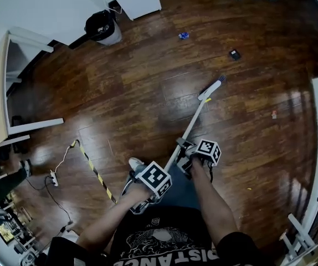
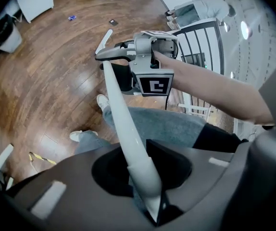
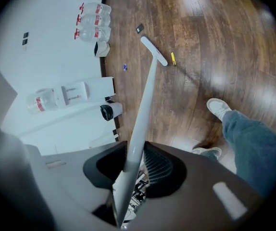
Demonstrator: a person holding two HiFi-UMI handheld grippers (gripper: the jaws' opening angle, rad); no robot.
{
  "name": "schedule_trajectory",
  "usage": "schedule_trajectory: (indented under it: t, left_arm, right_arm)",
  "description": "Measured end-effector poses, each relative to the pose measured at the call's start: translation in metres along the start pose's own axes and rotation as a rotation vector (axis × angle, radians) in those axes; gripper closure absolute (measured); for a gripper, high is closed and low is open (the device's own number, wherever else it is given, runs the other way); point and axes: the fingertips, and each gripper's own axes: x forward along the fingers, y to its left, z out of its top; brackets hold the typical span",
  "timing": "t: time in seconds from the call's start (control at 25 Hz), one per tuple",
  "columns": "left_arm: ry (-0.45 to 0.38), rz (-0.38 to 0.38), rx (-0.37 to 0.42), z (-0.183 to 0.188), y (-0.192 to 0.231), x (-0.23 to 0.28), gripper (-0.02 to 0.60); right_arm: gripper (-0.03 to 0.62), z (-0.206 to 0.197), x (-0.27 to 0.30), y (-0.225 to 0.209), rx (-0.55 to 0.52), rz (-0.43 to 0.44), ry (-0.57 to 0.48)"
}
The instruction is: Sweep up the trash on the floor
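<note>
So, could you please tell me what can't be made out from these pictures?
- Head view: the blue scrap, dark piece and pale bit on the floor are too small to identify.
- Head view: a marker cube covers where the left tongs clamp the broom handle.
- Right gripper view: the broom head is too small to show any bristles.

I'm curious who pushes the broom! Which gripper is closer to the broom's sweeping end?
Right. The right gripper clamps the handle farther down, toward the broom head. The left gripper holds the handle's top end, behind it, by the person's body.
</note>
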Motion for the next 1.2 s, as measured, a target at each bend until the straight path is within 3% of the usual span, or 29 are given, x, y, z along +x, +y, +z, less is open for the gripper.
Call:
schedule_trajectory:
  t: [0.12, 0.6, 1.2]
  left_arm:
    - [-0.007, 0.081, 0.032, 0.007, 0.005, -0.017, 0.494]
    - [-0.080, 0.168, 0.108, 0.079, 0.049, -0.106, 0.499]
    - [-0.046, 0.235, 0.131, 0.196, 0.213, -0.252, 0.499]
  right_arm:
    - [0.493, 0.007, 0.001, 0.027, -0.007, 0.040, -0.005]
    - [0.491, 0.071, 0.035, 0.141, -0.100, 0.094, -0.068]
    - [0.490, 0.169, 0.206, 0.290, -0.068, 0.178, -0.116]
